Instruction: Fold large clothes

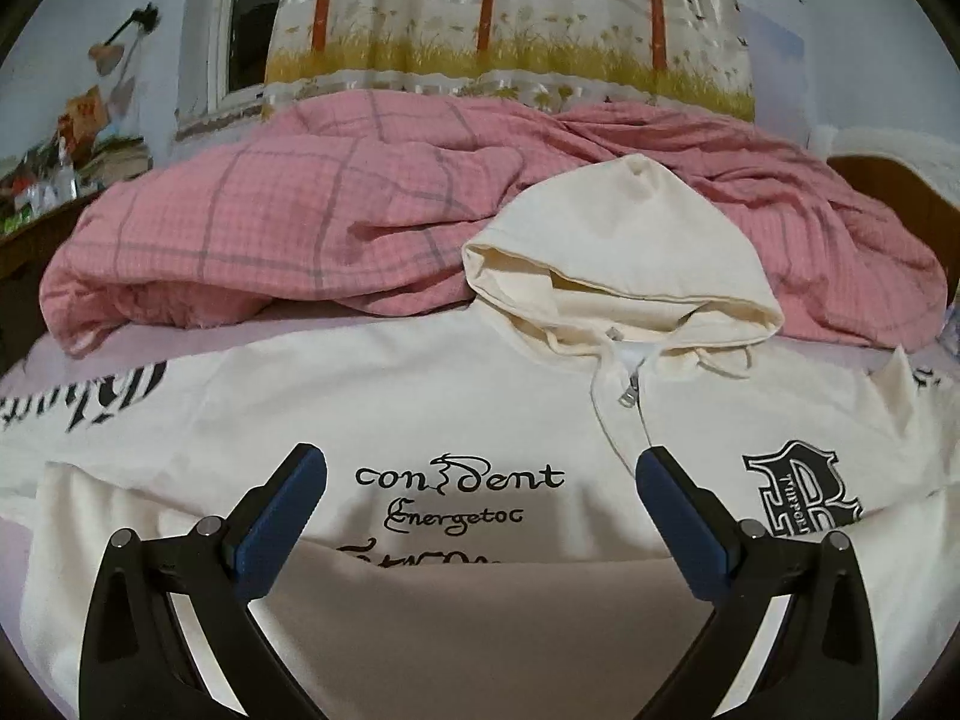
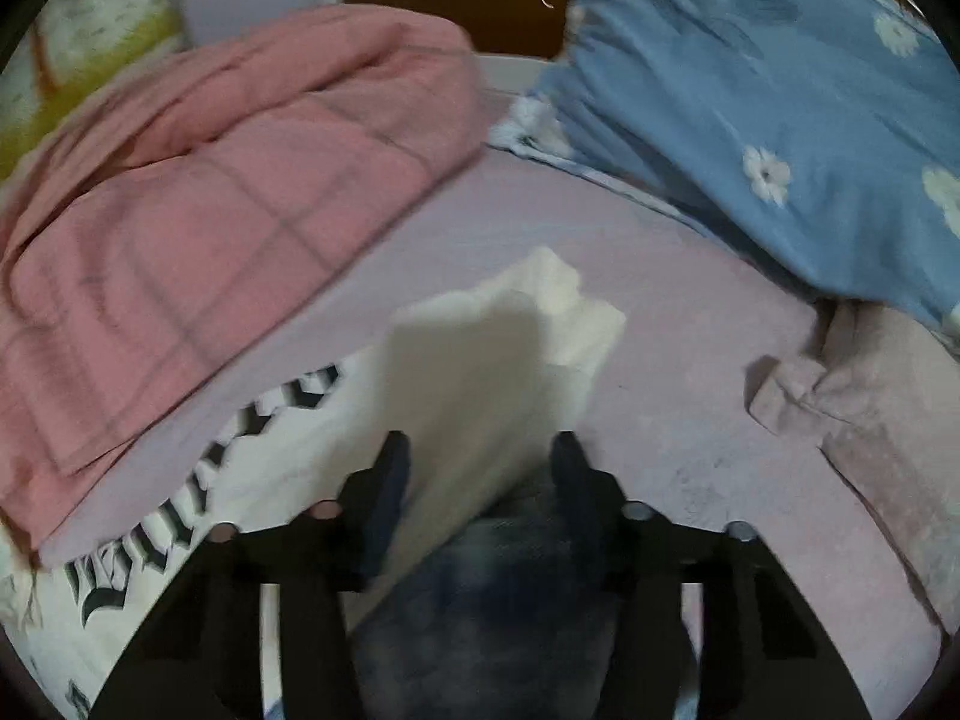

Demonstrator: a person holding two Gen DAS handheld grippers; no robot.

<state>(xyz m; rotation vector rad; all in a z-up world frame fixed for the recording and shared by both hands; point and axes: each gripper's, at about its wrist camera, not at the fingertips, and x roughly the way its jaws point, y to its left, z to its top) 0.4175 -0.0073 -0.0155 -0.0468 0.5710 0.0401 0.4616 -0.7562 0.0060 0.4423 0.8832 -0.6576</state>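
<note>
A cream zip hoodie (image 1: 420,396) lies front up on the bed, with black lettering on its chest and its hood (image 1: 624,240) resting against the quilt behind. My left gripper (image 1: 480,468) hovers open over the chest print, nothing between its blue pads. In the blurred right wrist view, the end of the hoodie's cream sleeve (image 2: 510,348) lies on the lilac sheet (image 2: 660,360). My right gripper (image 2: 480,462) points down at it, jaws partly apart, with the flat sleeve between the fingers. The cloth is not bunched or pinched.
A crumpled pink checked quilt (image 1: 270,210) fills the back of the bed, shown as the pink quilt (image 2: 210,210) in the right wrist view. A blue flowered pillow (image 2: 780,90) and a pale pink cushion (image 2: 870,420) lie at right. A patterned curtain (image 1: 510,18) hangs behind.
</note>
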